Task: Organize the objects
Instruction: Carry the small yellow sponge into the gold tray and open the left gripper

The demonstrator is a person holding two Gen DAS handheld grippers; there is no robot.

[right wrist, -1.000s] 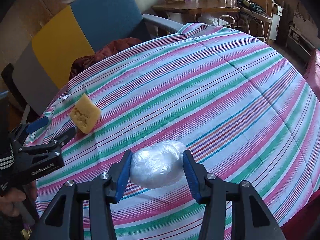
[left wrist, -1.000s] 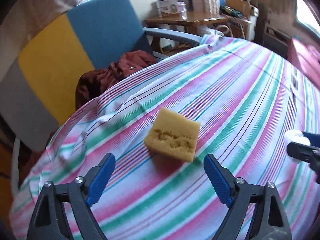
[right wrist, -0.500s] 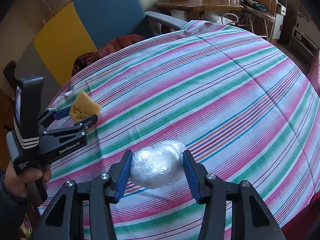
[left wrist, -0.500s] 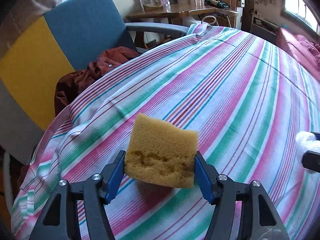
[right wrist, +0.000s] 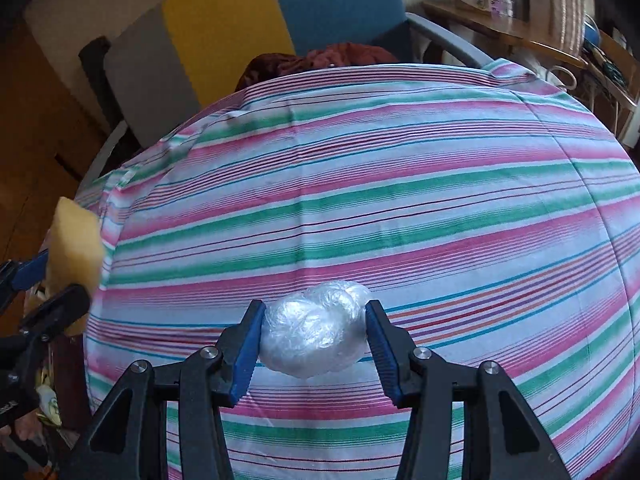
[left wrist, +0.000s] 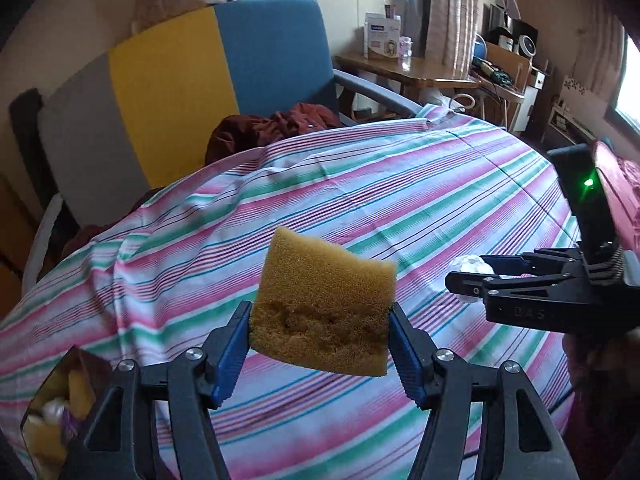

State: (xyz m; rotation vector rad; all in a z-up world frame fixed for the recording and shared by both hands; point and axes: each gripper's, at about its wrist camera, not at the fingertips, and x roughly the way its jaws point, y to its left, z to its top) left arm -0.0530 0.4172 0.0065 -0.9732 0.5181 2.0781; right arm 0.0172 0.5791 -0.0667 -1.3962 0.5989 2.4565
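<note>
My left gripper (left wrist: 320, 334) is shut on a yellow sponge (left wrist: 324, 300) and holds it above the striped tablecloth (left wrist: 360, 184). The sponge also shows at the left edge of the right wrist view (right wrist: 76, 240). My right gripper (right wrist: 314, 338) is shut on a ball of crumpled clear plastic (right wrist: 314, 334), held just above the cloth. In the left wrist view the right gripper (left wrist: 468, 280) comes in from the right with the plastic ball (left wrist: 474, 266) at its tips.
A grey, yellow and blue chair (left wrist: 180, 80) with a dark red garment (left wrist: 272, 128) stands behind the table. A wooden desk (left wrist: 408, 68) with a box is at the back. A container of sponges and wrappers (left wrist: 56, 412) sits below the table's left edge.
My left gripper closed on the sponge and lifted it off the cloth, toward the table's left edge. My right gripper kept its hold on the plastic ball and moved left.
</note>
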